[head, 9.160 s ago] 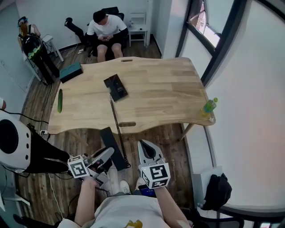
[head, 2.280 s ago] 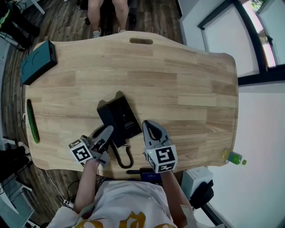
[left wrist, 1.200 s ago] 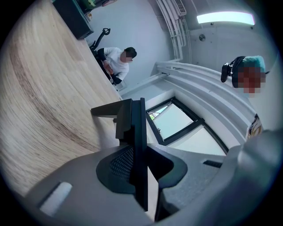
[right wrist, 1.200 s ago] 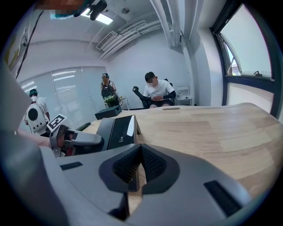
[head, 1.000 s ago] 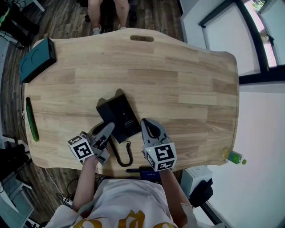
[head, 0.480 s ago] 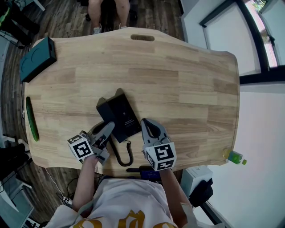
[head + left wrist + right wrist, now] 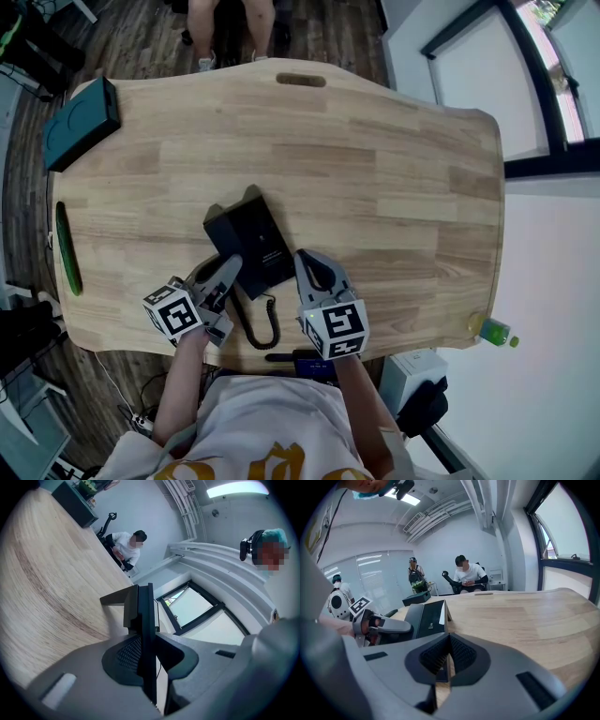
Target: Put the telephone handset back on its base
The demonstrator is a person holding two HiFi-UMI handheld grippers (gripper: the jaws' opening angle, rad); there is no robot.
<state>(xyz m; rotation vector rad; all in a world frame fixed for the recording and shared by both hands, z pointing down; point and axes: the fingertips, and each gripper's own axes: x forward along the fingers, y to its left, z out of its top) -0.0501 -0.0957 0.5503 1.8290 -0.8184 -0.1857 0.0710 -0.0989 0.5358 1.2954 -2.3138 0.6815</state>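
- Left gripper (image 7: 228,268) was clamped on the handset (image 7: 146,634), a black slab edge-on between the jaws with a pad pressed to each face.
- The handset was at the left side of the base (image 7: 255,239), on or just above its cradle. No view settled whether it was fully seated.
- Judged late stage: the carry was done. Left to do: seat it, let go, back off.
- Right gripper (image 7: 305,258) was closed and empty, just beside the base's right edge.
- Cord (image 7: 259,328) looped on the desk (image 7: 375,169) between the grippers, near the front edge. It could tug the handset askew.
- Box (image 7: 80,117), green long thing (image 7: 64,248) and bottle (image 7: 492,330) lay well apart from the base, and a person sat beyond the far edge. None stood in the way.
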